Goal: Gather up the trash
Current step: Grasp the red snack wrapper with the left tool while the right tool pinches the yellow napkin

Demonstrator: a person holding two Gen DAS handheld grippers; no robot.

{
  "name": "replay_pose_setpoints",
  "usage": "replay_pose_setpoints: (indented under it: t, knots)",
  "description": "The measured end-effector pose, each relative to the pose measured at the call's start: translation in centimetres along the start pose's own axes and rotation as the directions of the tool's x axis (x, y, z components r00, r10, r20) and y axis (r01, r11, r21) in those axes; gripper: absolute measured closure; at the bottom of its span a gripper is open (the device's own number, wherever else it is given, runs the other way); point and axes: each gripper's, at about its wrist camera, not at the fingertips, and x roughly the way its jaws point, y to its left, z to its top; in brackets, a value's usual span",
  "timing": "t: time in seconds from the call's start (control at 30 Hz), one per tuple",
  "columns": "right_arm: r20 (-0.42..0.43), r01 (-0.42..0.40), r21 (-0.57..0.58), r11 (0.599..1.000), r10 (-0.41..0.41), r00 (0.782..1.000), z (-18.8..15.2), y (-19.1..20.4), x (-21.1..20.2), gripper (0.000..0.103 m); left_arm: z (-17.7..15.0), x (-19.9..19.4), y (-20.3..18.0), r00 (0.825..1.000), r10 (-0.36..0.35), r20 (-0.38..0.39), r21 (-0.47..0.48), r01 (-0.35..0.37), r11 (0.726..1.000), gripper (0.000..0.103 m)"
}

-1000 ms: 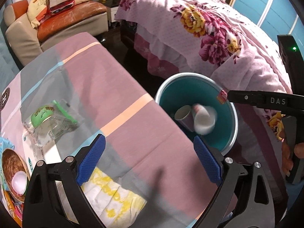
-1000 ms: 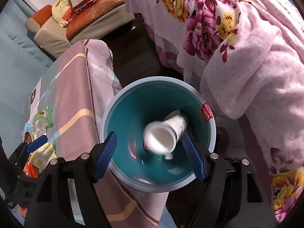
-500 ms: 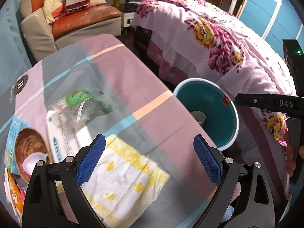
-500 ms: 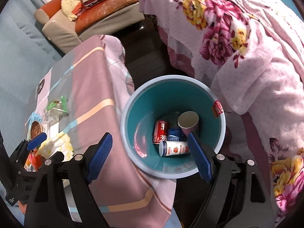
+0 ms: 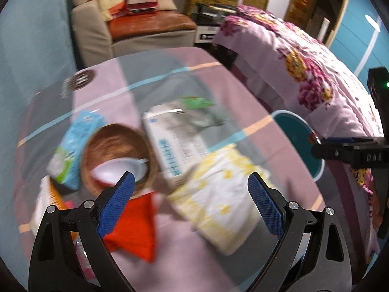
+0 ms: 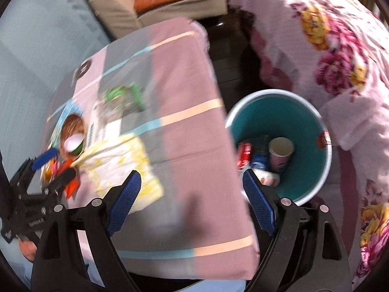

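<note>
Two grippers are above a table [image 6: 184,92] covered with a pink and grey striped cloth. The left gripper [image 5: 192,194] has its blue pads wide apart and nothing is between them; below it lie the pieces of trash. The right gripper [image 6: 192,194] is empty too, and its jaws are opening at this moment; it hangs over the near edge of the table, with one pad above the cloth and the other above the rim of the bin.

The trash is grouped at the left part of the table. A brown bowl [image 5: 116,153] holds a white spoon-like thing [image 5: 121,168]; it is blurred, so I cannot tell exactly what it is. Just beside the bowl, on its left, lies a blue and green packet [image 5: 73,150]. On its right lies a white box with blue print [image 5: 175,143], and a clear wrapper with a green label [image 5: 197,107] rests against the far end of this box. Nearer to the camera are a crumpled white and yellow bag [image 5: 223,192] and a red wrapper [image 5: 136,221].

Beside the right edge of the table, between it and a bed with a flowered cover [image 6: 328,43], stands the teal bin [image 6: 313,126]. Inside it I see a paper cup [image 6: 280,149], a red can [image 6: 244,154], a blue can [image 6: 259,160], and one more white and red container [image 6: 269,178].
</note>
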Motion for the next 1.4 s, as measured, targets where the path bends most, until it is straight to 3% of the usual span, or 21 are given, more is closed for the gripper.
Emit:
replay_pose_setpoints:
  t: [0.23, 0.37, 0.63, 0.7, 0.9, 1.0, 1.07, 1.17, 1.27, 1.4]
  knots:
    - [-0.089, -0.011, -0.082, 0.997, 0.003, 0.996, -1.0, 5.8, 3.9, 0.018, -1.2, -0.9, 5.9, 0.999, 0.053, -0.005, -0.079, -0.053, 0.995, 0.009]
    - [-0.14, -0.013, -0.063, 0.998, 0.004, 0.99, -1.3, 7.2, 6.4, 0.018, -1.8, -1.3, 8.5, 0.998, 0.061, -0.006, -0.121, -0.061, 0.991, 0.009]
    - [-0.161, 0.017, -0.071, 0.997, -0.029, 0.987, -1.6, 9.1, 9.4, 0.018, -2.4, -1.1, 11.4, 0.996, 0.083, -0.018, -0.145, -0.084, 0.986, 0.009]
    - [-0.154, 0.033, -0.074, 0.997, -0.044, 0.987, -1.7, 9.5, 9.9, 0.018, -2.7, -0.9, 11.9, 0.996, 0.083, -0.023, -0.15, -0.086, 0.985, 0.009]
    - [-0.027, 0.112, -0.17, 0.979, -0.119, 0.993, -3.1, 11.7, 10.3, 0.018, -3.4, -0.6, 12.3, 0.996, 0.077, -0.044, -0.144, -0.082, 0.986, 0.009]
    - [0.023, 0.134, -0.224, 0.965, -0.132, 0.991, -3.7, 12.1, 9.8, 0.038, -3.4, -0.6, 12.0, 0.995, 0.088, -0.044, -0.127, -0.093, 0.988, 0.009]
    - [0.027, 0.115, -0.251, 0.961, -0.112, 0.993, -4.0, 12.2, 9.4, 0.07, -3.3, -0.5, 11.8, 0.995, 0.084, -0.046, -0.128, -0.089, 0.988, 0.009]
    - [-0.002, 0.07, -0.249, 0.966, -0.072, 0.997, -3.9, 12.0, 9.3, 0.098, -3.1, -0.3, 11.0, 0.996, 0.073, -0.054, -0.118, -0.079, 0.99, 0.009]
    - [-0.024, 0.022, -0.229, 0.973, -0.028, 0.999, -3.5, 10.8, 8.6, 0.099, -3.1, -0.2, 9.7, 0.997, 0.049, -0.065, -0.087, -0.054, 0.995, 0.009]
    - [0.01, 0.007, -0.183, 0.983, -0.005, 1.0, -3.0, 9.0, 6.7, 0.099, -3.2, 0.7, 7.5, 0.995, 0.033, -0.098, -0.014, -0.035, 0.999, 0.009]
